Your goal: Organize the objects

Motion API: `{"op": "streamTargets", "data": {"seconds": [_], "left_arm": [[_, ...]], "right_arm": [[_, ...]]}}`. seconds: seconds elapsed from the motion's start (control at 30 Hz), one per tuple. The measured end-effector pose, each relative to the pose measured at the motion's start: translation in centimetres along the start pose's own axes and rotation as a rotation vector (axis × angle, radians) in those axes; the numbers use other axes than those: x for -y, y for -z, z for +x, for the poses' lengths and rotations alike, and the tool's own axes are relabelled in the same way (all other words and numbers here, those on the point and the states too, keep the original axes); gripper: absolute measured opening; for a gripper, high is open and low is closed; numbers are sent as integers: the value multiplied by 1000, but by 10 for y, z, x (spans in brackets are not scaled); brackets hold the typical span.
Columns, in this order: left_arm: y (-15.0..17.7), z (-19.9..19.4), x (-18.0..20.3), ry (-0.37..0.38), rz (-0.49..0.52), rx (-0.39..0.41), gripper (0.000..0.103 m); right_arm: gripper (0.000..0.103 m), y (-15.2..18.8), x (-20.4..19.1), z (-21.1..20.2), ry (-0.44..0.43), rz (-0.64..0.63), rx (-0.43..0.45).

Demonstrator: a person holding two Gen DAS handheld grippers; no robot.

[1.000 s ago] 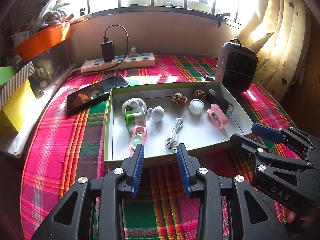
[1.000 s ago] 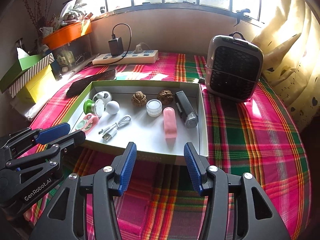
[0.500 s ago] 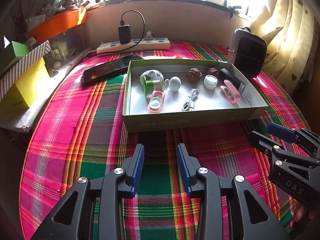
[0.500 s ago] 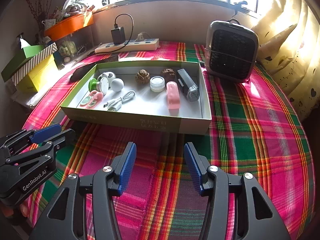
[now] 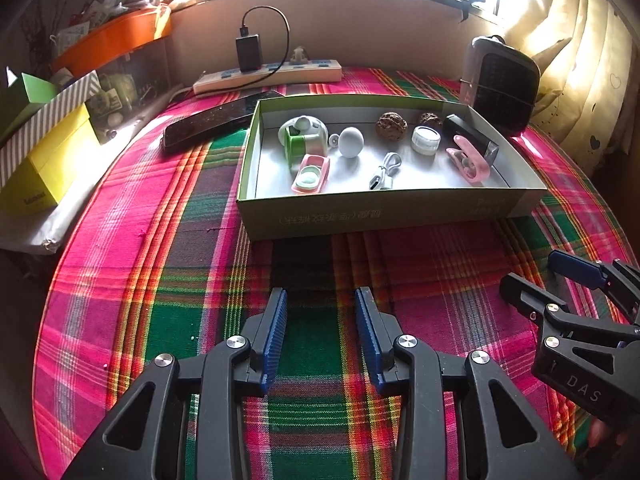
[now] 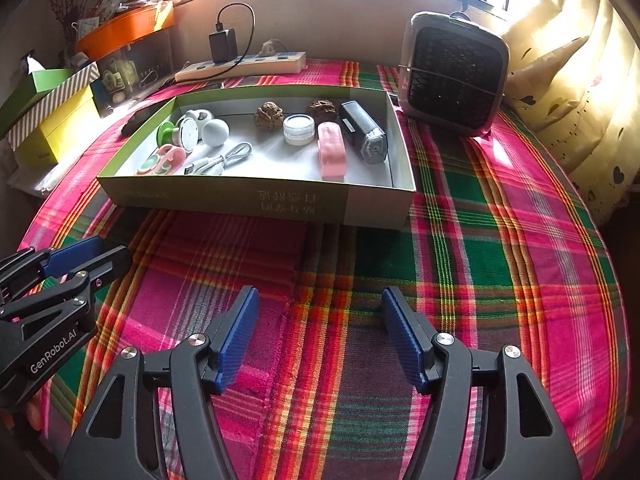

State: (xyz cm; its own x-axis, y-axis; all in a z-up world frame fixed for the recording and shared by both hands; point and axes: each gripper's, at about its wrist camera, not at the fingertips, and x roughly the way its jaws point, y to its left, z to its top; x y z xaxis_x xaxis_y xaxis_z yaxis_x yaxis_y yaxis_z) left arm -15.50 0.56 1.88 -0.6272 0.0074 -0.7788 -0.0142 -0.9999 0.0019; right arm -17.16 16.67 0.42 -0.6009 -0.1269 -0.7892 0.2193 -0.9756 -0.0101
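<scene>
A shallow green cardboard box [image 5: 384,210] [image 6: 256,200] sits on the plaid cloth. It holds several small items: a pink clip case [image 6: 331,150], a black device [image 6: 362,130], a white jar [image 6: 299,129], two walnuts [image 6: 269,112], a white cable [image 5: 385,170], a white ball [image 5: 351,142], a green-and-white reel [image 5: 301,138] and a pink-and-green case [image 5: 311,174]. My left gripper [image 5: 320,300] hovers over bare cloth in front of the box, its jaws apart with nothing between them. My right gripper [image 6: 320,296] is beside it, jaws opening wider, also with nothing between them.
A dark phone [image 5: 218,120] lies left of the box. Behind are a power strip [image 5: 268,76] with a black charger, and a small grey fan [image 6: 454,72] at the back right. Yellow and striped boxes [image 5: 44,160] stand on the left and a curtain [image 6: 572,92] hangs on the right.
Both grippers have drawn back from the box and sunk toward the cloth, so the box now lies farther ahead. The right jaws have spread wider.
</scene>
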Motion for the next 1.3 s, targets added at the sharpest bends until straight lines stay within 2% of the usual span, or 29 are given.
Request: {"op": "streamTargets", "data": {"seconds": [0.37, 1.3], "left_arm": [[-4, 4, 4, 0, -5, 12, 46], [-3, 4, 3, -4, -1, 11, 48]], "right_arm": [[82, -3, 8, 5, 14, 26, -12], [83, -3, 9, 5, 14, 26, -13]]}}
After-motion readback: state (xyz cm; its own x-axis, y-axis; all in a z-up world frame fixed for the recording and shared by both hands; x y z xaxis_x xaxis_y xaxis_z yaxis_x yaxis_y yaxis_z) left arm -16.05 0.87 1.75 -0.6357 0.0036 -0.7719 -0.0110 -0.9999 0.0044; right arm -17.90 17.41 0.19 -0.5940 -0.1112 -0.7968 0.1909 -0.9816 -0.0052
